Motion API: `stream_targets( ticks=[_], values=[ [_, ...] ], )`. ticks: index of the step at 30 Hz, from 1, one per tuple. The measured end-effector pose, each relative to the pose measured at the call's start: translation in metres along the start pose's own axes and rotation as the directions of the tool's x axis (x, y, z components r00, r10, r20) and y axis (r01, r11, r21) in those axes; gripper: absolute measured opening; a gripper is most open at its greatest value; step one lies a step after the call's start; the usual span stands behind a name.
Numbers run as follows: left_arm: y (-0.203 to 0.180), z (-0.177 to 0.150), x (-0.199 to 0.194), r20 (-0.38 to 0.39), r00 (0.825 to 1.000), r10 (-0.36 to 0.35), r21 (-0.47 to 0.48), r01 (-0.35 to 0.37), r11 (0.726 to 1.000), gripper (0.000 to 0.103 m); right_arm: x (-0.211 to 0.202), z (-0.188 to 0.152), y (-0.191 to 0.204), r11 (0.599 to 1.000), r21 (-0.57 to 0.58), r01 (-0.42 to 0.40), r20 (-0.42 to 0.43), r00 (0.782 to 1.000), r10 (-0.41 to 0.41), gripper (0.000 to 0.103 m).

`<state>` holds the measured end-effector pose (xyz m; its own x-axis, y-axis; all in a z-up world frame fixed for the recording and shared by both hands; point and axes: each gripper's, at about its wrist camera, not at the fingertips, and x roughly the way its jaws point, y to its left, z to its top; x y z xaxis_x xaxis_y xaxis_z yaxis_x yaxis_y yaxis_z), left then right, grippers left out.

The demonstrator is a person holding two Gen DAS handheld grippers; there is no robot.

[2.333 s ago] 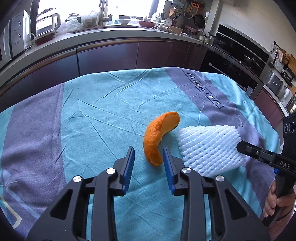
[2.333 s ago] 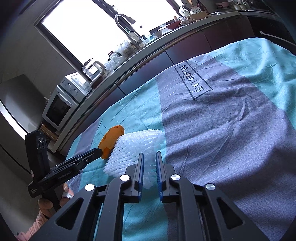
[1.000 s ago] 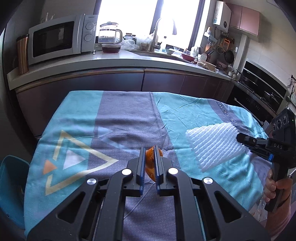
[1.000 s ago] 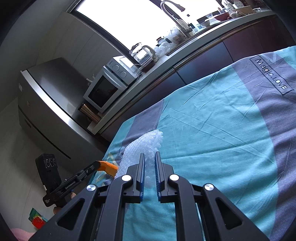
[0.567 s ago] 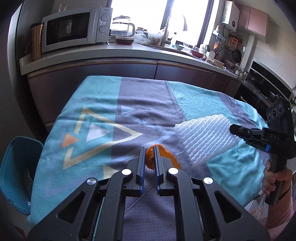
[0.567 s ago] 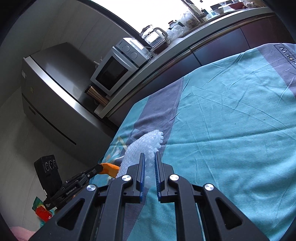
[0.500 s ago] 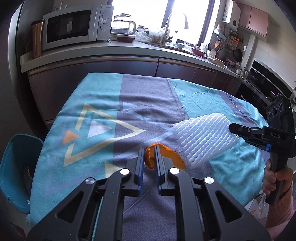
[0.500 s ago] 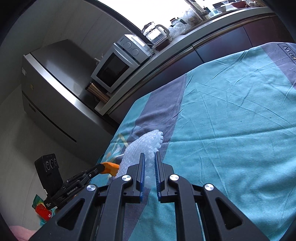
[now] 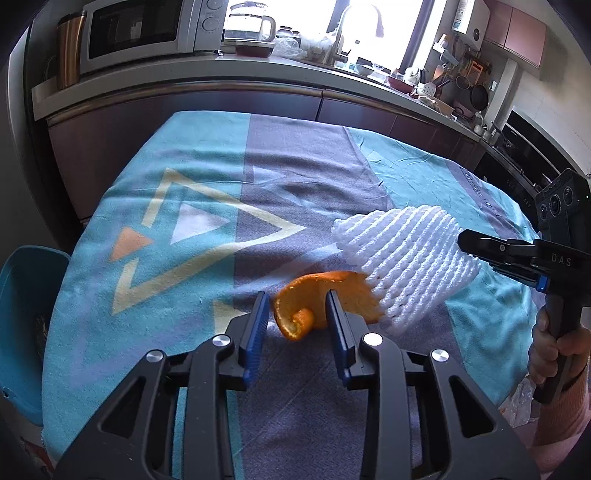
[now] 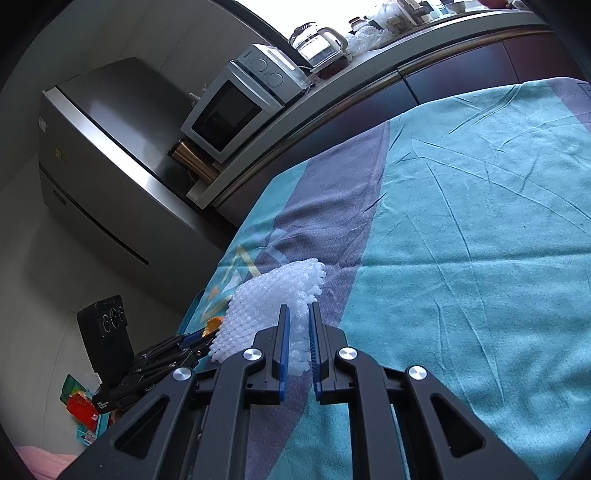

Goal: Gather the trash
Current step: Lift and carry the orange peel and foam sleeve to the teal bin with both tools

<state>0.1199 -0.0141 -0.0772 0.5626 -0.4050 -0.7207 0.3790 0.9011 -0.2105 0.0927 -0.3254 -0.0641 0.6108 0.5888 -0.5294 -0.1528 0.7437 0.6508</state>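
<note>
The left gripper (image 9: 297, 317) hangs over the near edge of the table, above the grey stripe of the cloth (image 9: 303, 170) that covers it. Its jaws have just been opening and now stand apart, with the curled orange peel (image 9: 295, 317) between the blue pads (image 9: 255, 325) — the left pad is clear of it, and whether the right pad is still touching I cannot tell. The peel's broad end runs off to the right, where it tucks behind the white foam net (image 9: 406, 258).

That net is pinched in the right gripper (image 10: 298, 343), whose jaws are pressed together on one end of it. The rest of the net fans out in front of the fingers, held up off the cloth. Seen from the left wrist, a hand (image 9: 554, 343) in a pink sleeve (image 9: 565, 410) grips the black handle of that gripper near the right edge of the table.

A blue bin (image 9: 22, 325) stands on the floor off the left edge of the table, its rim below the cloth's hanging hem. The cloth is teal with grey stripes and a pattern of pale triangles toward the left end — creased, and otherwise bare. Behind the table runs a counter (image 9: 177, 81) with a microwave (image 9: 136, 33), a copper-coloured flask (image 9: 70, 48) beside it and a glass kettle (image 9: 251, 27) near the window.
</note>
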Motion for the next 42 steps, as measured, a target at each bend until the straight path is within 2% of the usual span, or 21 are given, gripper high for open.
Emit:
stream_targets(
  ticks=[2, 8, 21, 32, 42],
  values=[
    [0.001, -0.001, 0.002, -0.003, 1.000, -0.010, -0.007, 0.010, 1.000, 0.018, 0.002, 0.001, 0.001, 1.000, 0.001, 0.003, -0.001, 1.000, -0.003, 0.009],
    [0.002, -0.004, -0.001, 0.008, 1.000, -0.014, -0.037, 0.014, 0.999, 0.013, 0.004, 0.003, 0.005, 1.000, -0.005, -0.003, 0.000, 1.000, 0.003, 0.009],
    [0.004, -0.006, -0.034, 0.085, 0.995, 0.048, -0.046, -0.044, 0.998, 0.011, 0.010, 0.005, 0.023, 0.998, -0.028, -0.050, 0.003, 0.999, 0.050, 0.009],
    [0.029, -0.012, -0.072, 0.154, 0.983, 0.103, -0.086, -0.091, 0.992, 0.011, 0.022, 0.011, 0.048, 0.992, -0.054, -0.110, -0.002, 0.994, 0.110, 0.009],
    [0.055, -0.020, -0.091, 0.176, 0.972, 0.159, -0.133, -0.137, 0.982, 0.011, 0.042, 0.014, 0.068, 0.986, -0.077, -0.145, -0.035, 0.989, 0.143, 0.009]
  ],
)
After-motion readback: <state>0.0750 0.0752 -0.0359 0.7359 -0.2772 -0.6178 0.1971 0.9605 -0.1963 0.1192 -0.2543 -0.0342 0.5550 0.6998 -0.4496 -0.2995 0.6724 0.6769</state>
